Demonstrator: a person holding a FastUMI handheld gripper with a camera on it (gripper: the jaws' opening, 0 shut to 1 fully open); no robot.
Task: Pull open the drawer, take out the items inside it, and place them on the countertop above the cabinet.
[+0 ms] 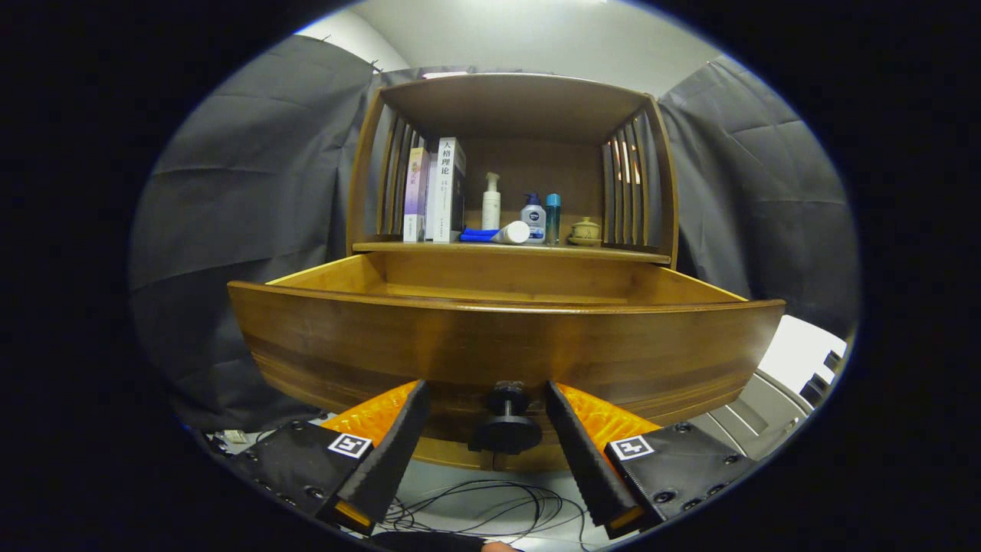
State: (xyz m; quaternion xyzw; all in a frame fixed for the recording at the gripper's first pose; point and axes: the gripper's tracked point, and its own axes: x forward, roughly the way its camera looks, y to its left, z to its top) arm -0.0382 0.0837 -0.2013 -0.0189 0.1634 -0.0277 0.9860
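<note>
Two fingers of the tongs are seen spread apart, released, with the drawer knob standing between them, touched by neither. The drawer is pulled out toward the tongs, its curved wooden front just ahead of the fingertips; what lies on its floor cannot be told, since the front panel hides it. Beyond the drawer, the counter of the cabinet carries upright books beyond the left finger, then a white pump bottle, a blue item lying flat with a white bottle on its side touching it, a dark-capped bottle, a teal bottle, and a small lidded cup beyond the right finger. Cables are seen on the floor below the tongs.
</note>
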